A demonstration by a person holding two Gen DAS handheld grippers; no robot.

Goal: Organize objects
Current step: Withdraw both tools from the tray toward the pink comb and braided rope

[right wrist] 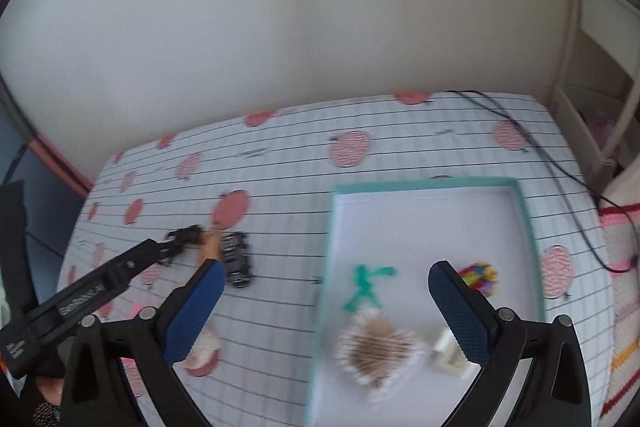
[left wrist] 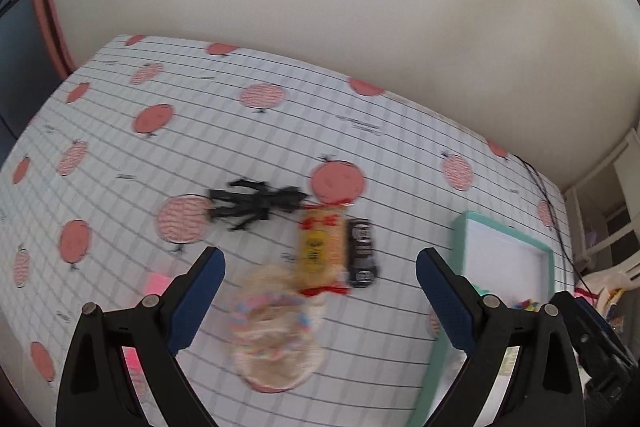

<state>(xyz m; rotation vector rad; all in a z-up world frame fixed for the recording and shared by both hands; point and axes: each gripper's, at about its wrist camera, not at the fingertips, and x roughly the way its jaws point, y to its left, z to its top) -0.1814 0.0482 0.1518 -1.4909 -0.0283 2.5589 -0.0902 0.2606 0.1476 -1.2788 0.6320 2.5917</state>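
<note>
In the left wrist view my left gripper (left wrist: 320,253) is open above the patterned tablecloth (left wrist: 120,155). Beyond its fingers lie a black toy figure (left wrist: 256,203), a yellow snack packet (left wrist: 320,247) and a black toy car (left wrist: 362,253); a blurred pastel shell-like piece (left wrist: 276,331) sits between the fingers. My right gripper (right wrist: 327,267) is open over the teal-rimmed white tray (right wrist: 424,183). The tray holds a green toy figure (right wrist: 366,287), a brown-and-white spiky shell (right wrist: 376,351), a multicoloured ball (right wrist: 480,277) and a white block (right wrist: 450,357).
A black cable (right wrist: 540,155) runs across the table's far right corner. White shelving (right wrist: 592,67) stands to the right, a knitted cloth (right wrist: 624,307) below it. Pink notes (left wrist: 156,283) lie at the left. The wall is close behind the table.
</note>
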